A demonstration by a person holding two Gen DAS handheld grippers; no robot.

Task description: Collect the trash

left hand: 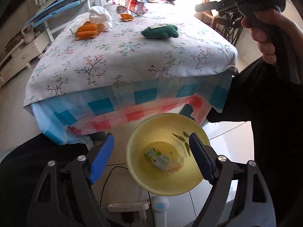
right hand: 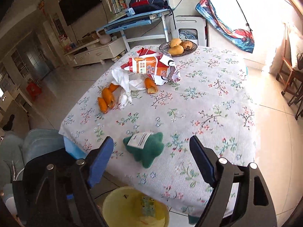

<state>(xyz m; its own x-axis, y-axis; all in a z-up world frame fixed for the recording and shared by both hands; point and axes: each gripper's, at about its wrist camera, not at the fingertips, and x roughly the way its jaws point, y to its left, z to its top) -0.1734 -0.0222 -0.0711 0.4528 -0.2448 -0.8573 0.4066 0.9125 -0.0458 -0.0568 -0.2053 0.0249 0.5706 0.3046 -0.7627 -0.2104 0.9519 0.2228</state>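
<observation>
My left gripper (left hand: 151, 136) hangs open over a yellow bin (left hand: 147, 181) on the floor, nothing between its blue pads. In the bin lie a green-white carton (left hand: 157, 158) and a clear wrapper. On the flowered table are orange peels (left hand: 88, 30) (right hand: 106, 99), crumpled white paper (left hand: 99, 15) (right hand: 123, 83), a torn orange-red bag (left hand: 128, 2) (right hand: 149, 67) and one more peel (right hand: 150, 87). My right gripper (right hand: 151, 139) is open and empty above a green plush toy (right hand: 145, 149) (left hand: 160, 31) near the table's front edge. The bin (right hand: 117, 204) shows below it.
A bowl (right hand: 193, 46) of mangoes stands at the table's far edge. A blue desk (right hand: 132, 21) with a backpack and a low white cabinet (right hand: 94, 52) lie behind, wooden chairs (right hand: 291, 79) to the right. A black cable (left hand: 106, 179) runs on the floor. A person's legs (right hand: 37, 143) are at left.
</observation>
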